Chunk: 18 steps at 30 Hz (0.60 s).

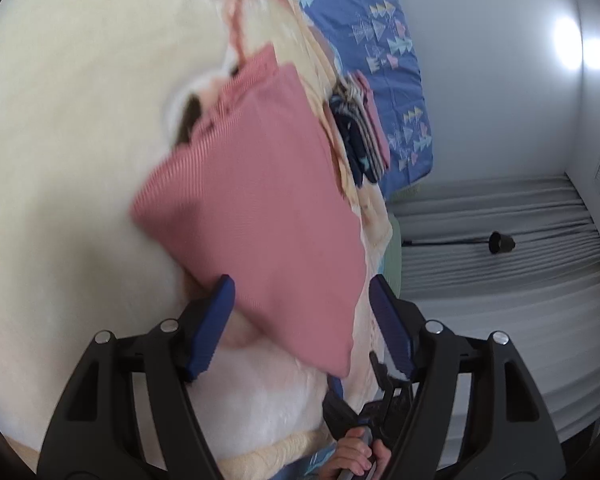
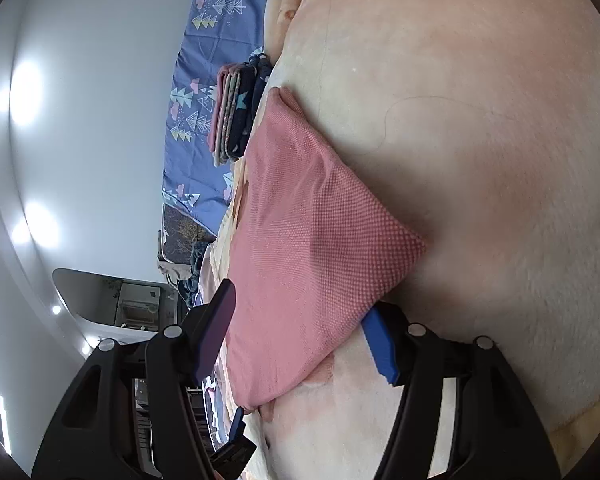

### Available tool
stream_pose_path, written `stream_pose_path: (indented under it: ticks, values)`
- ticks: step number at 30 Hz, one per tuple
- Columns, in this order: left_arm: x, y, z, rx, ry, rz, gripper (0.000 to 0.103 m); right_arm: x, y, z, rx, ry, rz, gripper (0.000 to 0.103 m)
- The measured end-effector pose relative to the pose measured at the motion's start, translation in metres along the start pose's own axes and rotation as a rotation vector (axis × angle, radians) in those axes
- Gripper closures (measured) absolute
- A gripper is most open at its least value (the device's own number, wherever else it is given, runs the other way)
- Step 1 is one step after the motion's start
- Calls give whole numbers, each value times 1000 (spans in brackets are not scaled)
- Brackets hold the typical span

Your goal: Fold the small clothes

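A folded pink knit garment (image 1: 260,208) lies on a cream fluffy blanket (image 1: 68,128). Both wrist views are rolled on their side. My left gripper (image 1: 302,284) stands open around the garment's near end, with a gap between its right finger (image 1: 392,320) and the cloth. My right gripper (image 2: 300,300) is shut on the same pink garment (image 2: 300,240). One of its fingers (image 2: 380,348) sits under the fold against the blanket (image 2: 480,160), and the other (image 2: 220,320) is against the garment's upper side.
A stack of folded small clothes (image 2: 236,116) rests beyond the pink garment, beside a blue quilt with a tree print (image 2: 204,80). A person's hand (image 1: 356,456) shows at the bottom of the left wrist view. The bed's edge and a grey curtain (image 1: 500,280) lie beyond.
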<state>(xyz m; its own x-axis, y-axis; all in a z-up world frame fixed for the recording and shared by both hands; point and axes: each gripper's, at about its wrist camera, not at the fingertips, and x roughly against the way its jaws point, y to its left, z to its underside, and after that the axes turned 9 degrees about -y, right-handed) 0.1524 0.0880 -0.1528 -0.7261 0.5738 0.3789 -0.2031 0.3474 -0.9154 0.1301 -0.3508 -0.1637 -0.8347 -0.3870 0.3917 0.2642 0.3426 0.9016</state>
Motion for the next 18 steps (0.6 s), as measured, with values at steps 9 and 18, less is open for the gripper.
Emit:
stream_pose_path:
  ticks: [9, 18]
  values:
    - [-30, 1, 8, 5, -47, -130, 33, -2, 1, 1, -3, 7, -2, 41]
    - [-21, 11, -12, 63, -126, -95, 50, 0, 2, 4, 15, 19, -27, 41]
